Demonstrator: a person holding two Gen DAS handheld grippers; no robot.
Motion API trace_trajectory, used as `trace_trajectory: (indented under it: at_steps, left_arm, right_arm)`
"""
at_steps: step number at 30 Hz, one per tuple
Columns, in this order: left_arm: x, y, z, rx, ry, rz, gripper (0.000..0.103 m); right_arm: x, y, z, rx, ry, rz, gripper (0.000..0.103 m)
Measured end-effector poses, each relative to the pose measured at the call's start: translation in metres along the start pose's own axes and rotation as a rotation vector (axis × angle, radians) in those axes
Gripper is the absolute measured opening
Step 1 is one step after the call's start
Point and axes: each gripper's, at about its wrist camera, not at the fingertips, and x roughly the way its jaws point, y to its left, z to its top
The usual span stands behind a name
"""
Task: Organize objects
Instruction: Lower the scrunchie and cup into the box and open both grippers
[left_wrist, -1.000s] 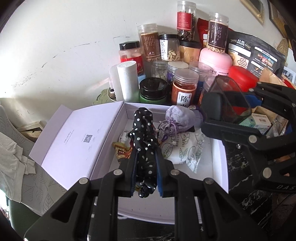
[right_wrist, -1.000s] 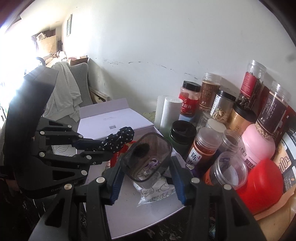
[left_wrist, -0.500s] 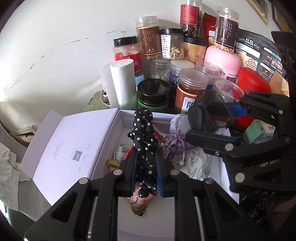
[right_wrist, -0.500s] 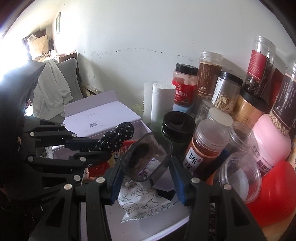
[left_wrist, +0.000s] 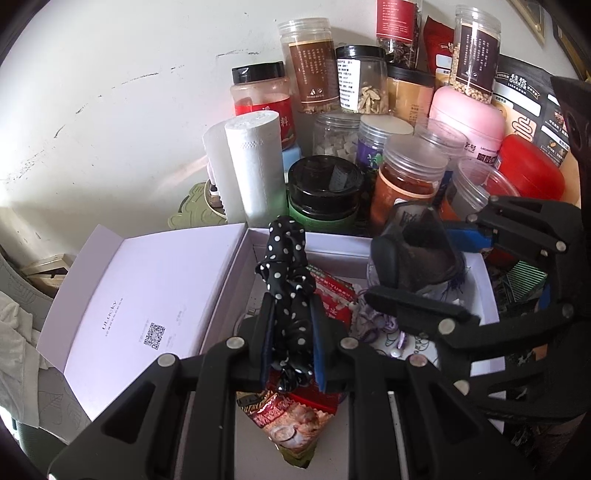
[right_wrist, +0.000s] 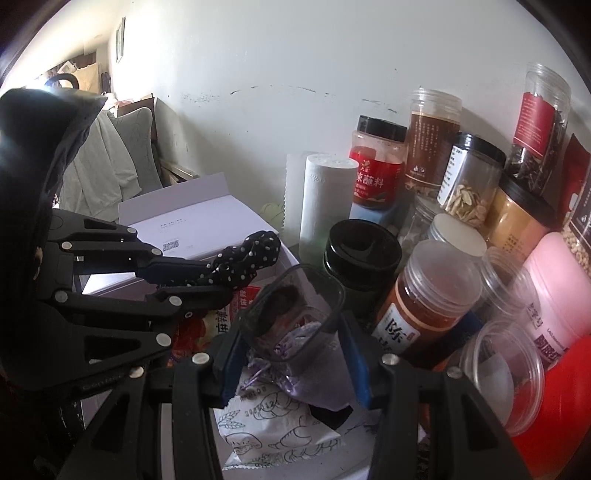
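left claw (left_wrist: 289, 347): sitting at 6 o'clock in the left wrist view, clamping on the polka-dot scrunchie (left_wrist: 288, 291), blue pads pressing both sides.
polka-dot scrunchie: sticking up past the pads toward 12 o'clock, hanging over the white box (left_wrist: 236, 280).
right claw (right_wrist: 291, 354): sitting at 6 o'clock in the right wrist view, gripping the dark clear cup (right_wrist: 293, 312) between its blue pads.
dark clear cup: tilting, mouth facing the camera, dark residue inside; hovering over the box's 3 o'clock half.
snack packets: red one (left_wrist: 291, 417) lying in the box under the left claw; white printed one (right_wrist: 280, 428) lying under the right claw.
purple pouch (right_wrist: 314, 365): lying in the box just below the cup, showing through it.
box lid (left_wrist: 147, 299): lying open flat at 9 o'clock, QR code showing.
black-lidded jar (left_wrist: 325, 192): standing just past the box's far wall at 12 o'clock.
paper roll (left_wrist: 255, 166): standing upright, touching the jar's 9 o'clock side.
jar cluster (left_wrist: 369, 92): crowding against the wall from 12 to 2 o'clock.
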Motion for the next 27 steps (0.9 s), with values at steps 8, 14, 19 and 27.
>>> trace_trajectory:
  at_steps: [8,14,19,27]
  left_arm:
    - [0.03,0.008,-0.007,-0.044,0.079,-0.054,0.017]
    - [0.045,0.013,-0.012,-0.07,0.108,-0.071,0.017]
    - [0.046,0.012,-0.013,-0.067,0.114,-0.073,0.017]
    - [0.048,0.009,-0.014,-0.05,0.129,-0.066,0.017]
  right_arm:
    - [0.022,0.001,-0.008,-0.01,0.052,-0.019,0.048]
    - [0.03,-0.003,-0.013,0.002,0.078,-0.005,0.048]
    - [0.034,-0.005,-0.015,0.02,0.085,-0.006,0.048]
    - [0.038,-0.008,-0.016,0.037,0.089,0.002,0.048]
